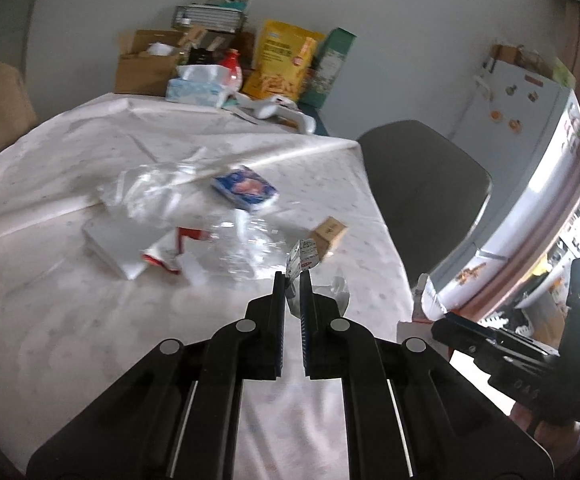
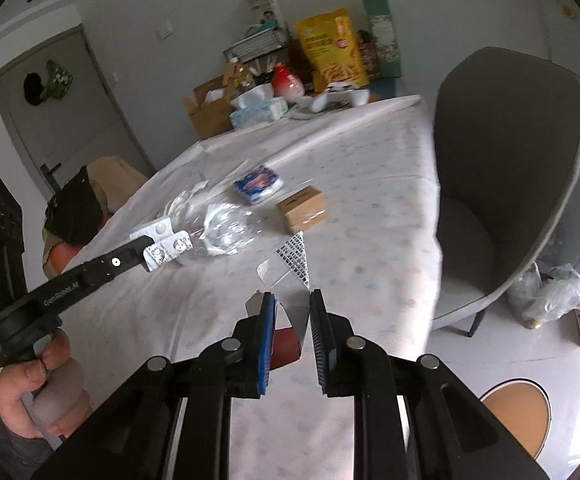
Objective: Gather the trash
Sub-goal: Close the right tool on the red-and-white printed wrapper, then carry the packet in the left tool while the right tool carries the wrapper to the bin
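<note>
Left gripper (image 1: 293, 280), frame centre, pinches blister pack (image 1: 299, 261); right gripper (image 2: 292, 300) narrow around clear wrapper (image 2: 290, 258), contact unclear; both lifted, probably for binning.

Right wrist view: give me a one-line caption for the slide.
Right tongs grip a torn printed wrapper above the white tablecloth; left tongs hold a blister pack beside a clear bottle.

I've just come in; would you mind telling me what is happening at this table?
A person is clearing trash off the table with a hand-held gripper in each hand. The left hand-held gripper is pinching a foil blister pack, and the right hand-held gripper seems to hold a clear printed wrapper above the cloth. Crumpled clear plastic, a blue tissue pack and a small cardboard box lie uncollected.
</note>
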A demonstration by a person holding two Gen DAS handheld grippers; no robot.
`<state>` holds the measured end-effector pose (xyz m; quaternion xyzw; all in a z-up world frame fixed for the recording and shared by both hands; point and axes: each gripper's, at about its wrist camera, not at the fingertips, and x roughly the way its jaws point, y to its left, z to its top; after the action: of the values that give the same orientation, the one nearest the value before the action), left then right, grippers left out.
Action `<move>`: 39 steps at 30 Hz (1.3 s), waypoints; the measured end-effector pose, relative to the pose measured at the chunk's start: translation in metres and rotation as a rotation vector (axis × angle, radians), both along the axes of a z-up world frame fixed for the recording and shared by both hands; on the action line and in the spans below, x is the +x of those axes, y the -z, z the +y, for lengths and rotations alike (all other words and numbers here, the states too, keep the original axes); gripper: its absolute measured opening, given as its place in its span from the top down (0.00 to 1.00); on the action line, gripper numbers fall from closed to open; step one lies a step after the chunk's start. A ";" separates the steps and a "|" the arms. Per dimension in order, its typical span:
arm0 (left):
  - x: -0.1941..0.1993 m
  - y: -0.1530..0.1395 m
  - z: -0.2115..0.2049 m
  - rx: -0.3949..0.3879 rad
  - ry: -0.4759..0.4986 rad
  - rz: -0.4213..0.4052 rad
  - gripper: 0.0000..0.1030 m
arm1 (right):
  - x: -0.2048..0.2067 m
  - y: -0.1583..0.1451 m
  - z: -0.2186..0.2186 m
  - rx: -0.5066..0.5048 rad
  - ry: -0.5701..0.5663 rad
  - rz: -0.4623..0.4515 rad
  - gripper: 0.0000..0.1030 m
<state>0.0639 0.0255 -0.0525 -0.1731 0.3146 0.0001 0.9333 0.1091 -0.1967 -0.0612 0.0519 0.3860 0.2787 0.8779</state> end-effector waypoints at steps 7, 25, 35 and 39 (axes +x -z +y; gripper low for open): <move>0.022 0.002 -0.040 0.006 0.094 0.011 0.93 | -0.003 -0.007 -0.048 0.013 0.098 -0.016 0.82; 0.062 0.014 -0.156 0.047 0.323 0.059 0.93 | -0.009 0.029 -0.191 -0.025 0.400 0.044 0.82; 0.076 0.026 -0.209 0.096 0.422 0.095 0.93 | -0.008 0.085 -0.253 -0.014 0.541 0.150 0.82; 0.081 0.031 -0.228 0.107 0.450 0.113 0.93 | -0.006 0.107 -0.272 -0.015 0.582 0.180 0.82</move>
<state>0.1447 -0.2021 -0.0838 -0.0485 0.3965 -0.1816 0.8986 0.1033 -0.4684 -0.1679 0.1783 0.4332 0.0068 0.8835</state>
